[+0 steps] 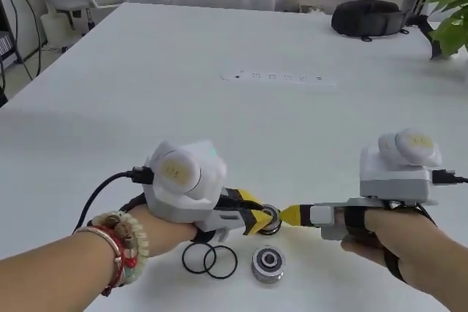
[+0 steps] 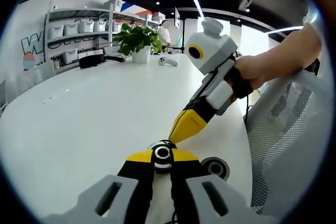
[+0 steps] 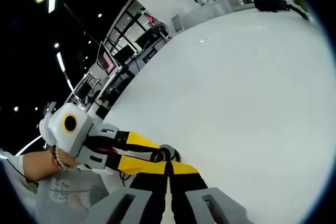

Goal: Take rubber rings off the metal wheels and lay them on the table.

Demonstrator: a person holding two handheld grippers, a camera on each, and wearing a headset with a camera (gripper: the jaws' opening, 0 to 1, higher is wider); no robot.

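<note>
Your left tool (image 1: 256,218) is clamped on a wheel (image 1: 270,219), holding it just above the surface (image 1: 219,107). In the left gripper view the two yellow jaws of that tool (image 2: 163,157) close on the wheel (image 2: 162,152) from either side, with its bearing hub facing the camera.

Your right tool (image 1: 287,215) comes in from the opposite side. Its jaws are pressed together into one yellow wedge, and the tip touches the rim of the held wheel. The left gripper view shows this wedge (image 2: 178,132) meeting the top edge of the wheel. In the right gripper view the jaws (image 3: 169,167) sit tight together right under the wheel (image 3: 164,154). I cannot tell whether anything is pinched between them.

Near you, just below the two tools in the head view, a second wheel (image 1: 268,262) lies flat on the surface. It also shows in the left gripper view (image 2: 215,167), beside your left jaws. To its left, two rings (image 1: 208,259) lie flat, overlapping each other and apart from that wheel.

Beaded bracelets (image 1: 121,246) circle your left wrist. At the far edge of the surface there is a black pad (image 1: 369,18) and a plant (image 1: 453,12).
</note>
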